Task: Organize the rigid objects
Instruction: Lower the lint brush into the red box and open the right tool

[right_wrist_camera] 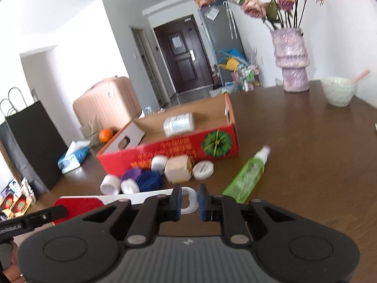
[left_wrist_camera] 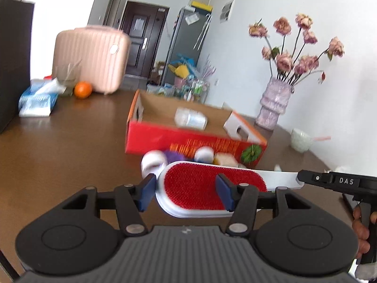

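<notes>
Blue-padded fingers of the left gripper (left_wrist_camera: 186, 193) stand apart around the red head of a lint brush (left_wrist_camera: 207, 188), not clearly pinching it. Beside it, the right gripper (right_wrist_camera: 189, 200) is nearly shut on the brush's white looped handle end. Beyond both sits a red cardboard box (right_wrist_camera: 179, 151) on the brown table (right_wrist_camera: 306, 153).

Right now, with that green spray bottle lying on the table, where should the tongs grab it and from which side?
Grip the green translucent spray bottle across its flat body, mid-length, coming straight down from above. It lies on its side on the brown wooden table, white nozzle pointing away toward the vase, so its long edges are exposed on both sides. The narrow nozzle end looks slippery and off-balance; the wide middle should hold steadier.
</notes>
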{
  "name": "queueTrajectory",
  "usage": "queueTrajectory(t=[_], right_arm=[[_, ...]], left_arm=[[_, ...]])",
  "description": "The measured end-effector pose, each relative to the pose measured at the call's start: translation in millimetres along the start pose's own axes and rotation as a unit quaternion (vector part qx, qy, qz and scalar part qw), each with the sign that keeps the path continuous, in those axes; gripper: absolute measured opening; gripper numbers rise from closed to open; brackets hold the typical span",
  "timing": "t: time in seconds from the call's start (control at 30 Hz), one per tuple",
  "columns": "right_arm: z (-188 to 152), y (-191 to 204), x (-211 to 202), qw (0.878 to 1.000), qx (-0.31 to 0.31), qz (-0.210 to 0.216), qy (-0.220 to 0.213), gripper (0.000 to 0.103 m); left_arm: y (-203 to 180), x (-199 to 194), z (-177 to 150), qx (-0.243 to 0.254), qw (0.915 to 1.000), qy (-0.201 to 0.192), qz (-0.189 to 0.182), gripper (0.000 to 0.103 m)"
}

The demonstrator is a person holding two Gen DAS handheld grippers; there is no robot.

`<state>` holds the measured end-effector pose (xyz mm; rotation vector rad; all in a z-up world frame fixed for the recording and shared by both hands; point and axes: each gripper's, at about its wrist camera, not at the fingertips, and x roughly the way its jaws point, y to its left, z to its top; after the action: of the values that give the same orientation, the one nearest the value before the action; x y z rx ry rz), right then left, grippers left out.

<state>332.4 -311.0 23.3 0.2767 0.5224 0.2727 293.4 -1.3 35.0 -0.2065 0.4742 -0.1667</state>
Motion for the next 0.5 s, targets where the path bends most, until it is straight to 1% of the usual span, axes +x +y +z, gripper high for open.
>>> queueTrajectory(t=[0.13, 0.23, 0.33, 0.4, 0.5], right_arm=[[32.6, 0.6, 22.3, 0.999, -0.007, -0.016, -0.028, 0.015], [61.7, 1.0, 54.5, 0.999, -0.005, -0.014, -0.035, 0.015], [84.0, -1.7, 94.2, 0.999, -0.004, -0.017, -0.033, 0.015], [96.0, -7.1, 125.3, 1.000, 0.009, -0.010, -0.023, 0.015], [102.2, -9.7, 166.4, 1.000, 0.004, -0.006, -0.005, 0.015]], left_arm=[[-2.9, 32.6, 38.5, 0.011, 0.9995, -0.031, -0.001, 0.057], [3.7, 66.8, 66.6, 0.017, 0.9989, -0.042, 0.011, 0.057], [14.9, 104.7, 85.7, 0.013, 0.9993, -0.034, 0.014, 0.057], [24.4, 127.8, 91.8, 0.004, 0.9994, -0.026, 0.022, 0.057], [40.0, 156.8, 93.7, 0.003, 0.9993, -0.016, 0.034, 0.057]])
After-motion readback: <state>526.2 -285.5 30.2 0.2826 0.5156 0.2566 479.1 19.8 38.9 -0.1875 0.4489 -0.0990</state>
